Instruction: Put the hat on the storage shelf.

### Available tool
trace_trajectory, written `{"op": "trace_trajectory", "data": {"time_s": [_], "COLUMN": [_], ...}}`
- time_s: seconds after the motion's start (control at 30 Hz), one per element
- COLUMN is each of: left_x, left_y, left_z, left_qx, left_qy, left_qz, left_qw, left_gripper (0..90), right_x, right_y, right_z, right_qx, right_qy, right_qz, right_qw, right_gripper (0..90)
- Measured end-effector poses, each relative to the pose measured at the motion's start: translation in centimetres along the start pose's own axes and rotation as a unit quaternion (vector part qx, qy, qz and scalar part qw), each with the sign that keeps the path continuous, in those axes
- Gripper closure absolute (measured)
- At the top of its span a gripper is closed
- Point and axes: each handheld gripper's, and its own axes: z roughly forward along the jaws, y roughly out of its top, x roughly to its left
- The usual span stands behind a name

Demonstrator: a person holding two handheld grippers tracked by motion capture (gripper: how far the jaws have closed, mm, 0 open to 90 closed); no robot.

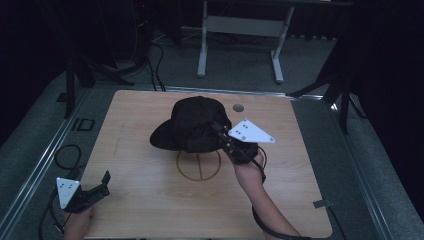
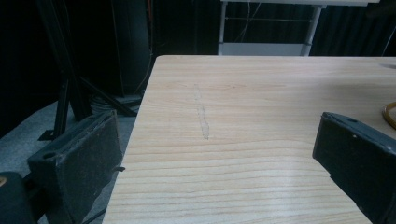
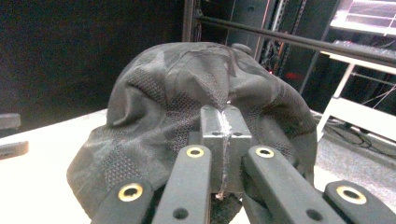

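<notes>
One black cap (image 1: pixel 192 125) sits near the middle of the wooden desk (image 1: pixel 150 200), and the right hand-held gripper (image 1: pixel 217 128) has its jaws pressed together on a fold of the cap's fabric. In the right gripper view the two jaws meet with no gap, pinching a ridge of the dark cloth of the cap (image 3: pixel 187 93), which rises just ahead of them and bulges to both sides. From the high view the cap lies directly in front of that gripper, its brim pointing away to the gripper's left, and it partly covers a circle (image 1: pixel 198 167) drawn on the desk just below the gripper's tips.

The left hand-held gripper (image 1: pixel 102 181) rests at the near left corner of the desk, well apart from the cap. Its jaws stand wide apart in the left gripper view, with only bare desk (image 2: pixel 243 116) between and ahead of them.
</notes>
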Motion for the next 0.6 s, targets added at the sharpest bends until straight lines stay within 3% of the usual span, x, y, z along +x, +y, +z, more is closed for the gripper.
{"op": "trace_trajectory", "data": {"time_s": [0.27,0.6], "left_x": [0.0,0.0], "left_y": [0.0,0.0], "left_z": [0.0,0.0], "left_qx": [0.0,0.0], "left_qy": [0.0,0.001], "left_qz": [0.0,-0.001], "left_qw": [1.0,1.0], "left_gripper": [1.8,1.8], "right_x": [0.1,-0.1], "right_y": [-2.1,-3.7], "right_z": [-0.3,-0.7], "right_qx": [0.023,0.017], "right_qy": [0.001,0.015], "right_qz": [-0.002,0.005], "right_qw": [0.9997,0.9997], "right_gripper": [89.9,89.8]}}
